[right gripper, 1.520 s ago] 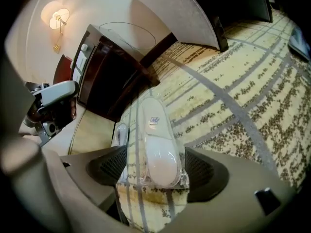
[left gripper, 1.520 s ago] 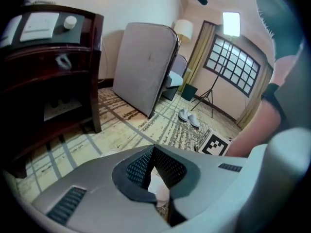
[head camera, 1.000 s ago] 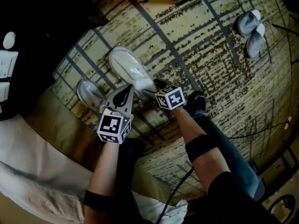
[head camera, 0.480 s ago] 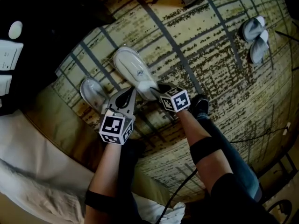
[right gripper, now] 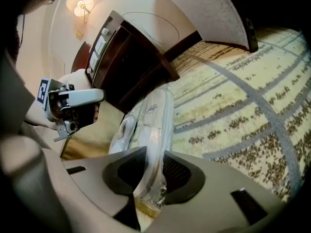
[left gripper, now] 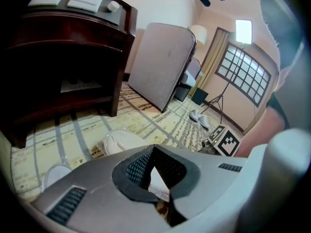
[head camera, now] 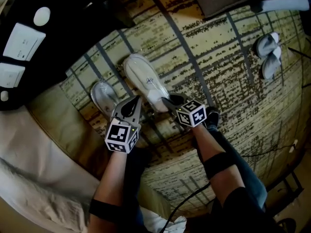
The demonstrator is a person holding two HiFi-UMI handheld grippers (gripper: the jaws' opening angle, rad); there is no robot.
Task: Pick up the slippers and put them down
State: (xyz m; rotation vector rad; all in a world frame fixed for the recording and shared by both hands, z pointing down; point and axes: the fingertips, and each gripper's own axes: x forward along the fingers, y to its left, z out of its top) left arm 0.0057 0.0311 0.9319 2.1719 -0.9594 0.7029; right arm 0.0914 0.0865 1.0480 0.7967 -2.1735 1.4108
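Two white slippers in clear wrap lie on the patterned carpet [head camera: 218, 57]. The larger slipper [head camera: 144, 79] has its heel end between the pads of my right gripper [head camera: 165, 101], whose jaws have just been closing on it. In the right gripper view this slipper [right gripper: 154, 123] stands on edge, tilted, and is pinched at its near end by my right gripper [right gripper: 150, 183]. The smaller slipper [head camera: 103, 97] rests on the floor just left of my left gripper [head camera: 134, 102], which is shut. Only a sliver of white shows behind its pads [left gripper: 156, 181].
A second pair of slippers [head camera: 267, 50] lies far right. A dark wooden nightstand [left gripper: 63, 57] with switch panels [head camera: 22, 40] stands at the left, beside the bed [head camera: 43, 169]. A grey panel [left gripper: 160, 64] leans nearby. A cable [head camera: 262, 140] crosses the carpet.
The right gripper's jaws have closed on the larger slipper's heel and raised it a little. The left gripper has drifted slightly sideways, still shut.
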